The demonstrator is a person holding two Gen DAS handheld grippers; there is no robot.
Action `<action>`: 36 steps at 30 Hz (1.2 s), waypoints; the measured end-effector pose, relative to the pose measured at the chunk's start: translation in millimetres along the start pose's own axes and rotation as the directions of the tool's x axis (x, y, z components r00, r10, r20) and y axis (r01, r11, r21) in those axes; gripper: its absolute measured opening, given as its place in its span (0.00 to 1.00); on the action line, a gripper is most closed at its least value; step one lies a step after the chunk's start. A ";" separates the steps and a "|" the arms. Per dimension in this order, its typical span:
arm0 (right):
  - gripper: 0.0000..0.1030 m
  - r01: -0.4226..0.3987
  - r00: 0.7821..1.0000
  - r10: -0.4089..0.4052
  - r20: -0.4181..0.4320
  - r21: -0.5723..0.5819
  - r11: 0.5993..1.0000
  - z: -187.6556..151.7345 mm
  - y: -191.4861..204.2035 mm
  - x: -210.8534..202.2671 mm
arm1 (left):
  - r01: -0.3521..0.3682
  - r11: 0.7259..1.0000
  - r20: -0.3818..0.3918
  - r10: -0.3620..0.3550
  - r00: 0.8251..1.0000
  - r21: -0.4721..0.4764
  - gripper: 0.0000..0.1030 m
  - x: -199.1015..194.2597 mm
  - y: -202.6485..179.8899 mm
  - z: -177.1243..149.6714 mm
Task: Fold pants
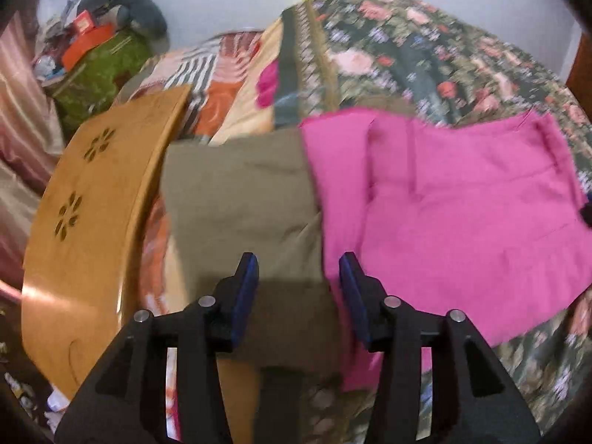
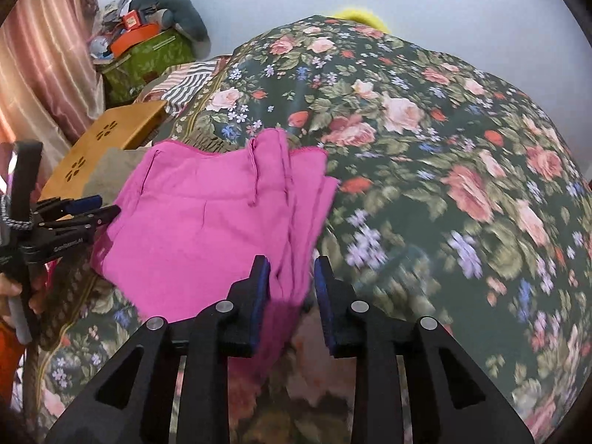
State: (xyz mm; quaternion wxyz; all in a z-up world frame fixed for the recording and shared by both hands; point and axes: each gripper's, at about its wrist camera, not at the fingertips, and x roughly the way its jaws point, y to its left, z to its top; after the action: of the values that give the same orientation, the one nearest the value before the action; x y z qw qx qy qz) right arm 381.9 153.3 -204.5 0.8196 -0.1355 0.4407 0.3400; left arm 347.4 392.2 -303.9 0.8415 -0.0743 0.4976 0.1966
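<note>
Pink pants (image 1: 455,203) lie folded on the floral bedspread (image 1: 425,55); they also show in the right wrist view (image 2: 207,222). My left gripper (image 1: 299,270) is open and empty, hovering over the left edge of the pants and a folded olive cloth (image 1: 240,196). My right gripper (image 2: 291,273) is open, its fingers standing on either side of the right edge of the pants, with pink cloth between them. The left gripper (image 2: 98,209) also shows at the left of the right wrist view.
A wooden lap table (image 1: 88,222) with flower cut-outs stands left of the olive cloth. A green box (image 2: 148,63) piled with clutter sits at the back left by a pink curtain (image 2: 44,74). The bedspread (image 2: 444,148) stretches far to the right.
</note>
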 end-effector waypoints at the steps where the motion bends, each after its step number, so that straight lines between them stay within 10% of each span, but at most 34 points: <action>1: 0.22 0.008 1.000 -0.008 -0.001 -0.001 1.000 -1.8 -0.3 -5.5 | 0.004 1.000 -0.005 -0.004 1.000 -0.005 0.47 -1.7 2.4 -2.3; 9: 0.27 0.028 0.997 -0.027 0.066 -0.013 1.000 -4.6 12.9 -72.2 | 0.065 0.998 0.085 -0.063 0.994 -0.020 0.47 -80.5 -0.8 -7.1; 14: 0.27 0.024 0.982 -0.015 0.189 -0.047 0.999 -4.4 34.4 -139.3 | 0.119 0.993 0.243 -0.122 0.962 0.027 0.47 -182.3 -22.0 -10.1; 25: 0.27 -0.011 0.866 0.080 0.494 -0.141 0.990 -42.3 98.3 -315.5 | 0.186 0.976 0.576 -0.217 0.788 0.113 0.47 -402.7 -48.6 -82.6; 36: 0.34 -0.033 0.763 0.142 0.631 -0.180 0.983 -117.0 140.3 -393.5 | 0.196 0.974 0.736 -0.215 0.642 0.114 0.61 -500.4 -60.3 -177.8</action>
State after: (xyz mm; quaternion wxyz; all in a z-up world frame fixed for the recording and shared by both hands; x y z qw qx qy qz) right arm 63.6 22.6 59.6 0.8905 -0.0551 0.1118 0.4376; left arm 14.2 151.6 37.8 0.9885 -0.0336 0.1017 0.1071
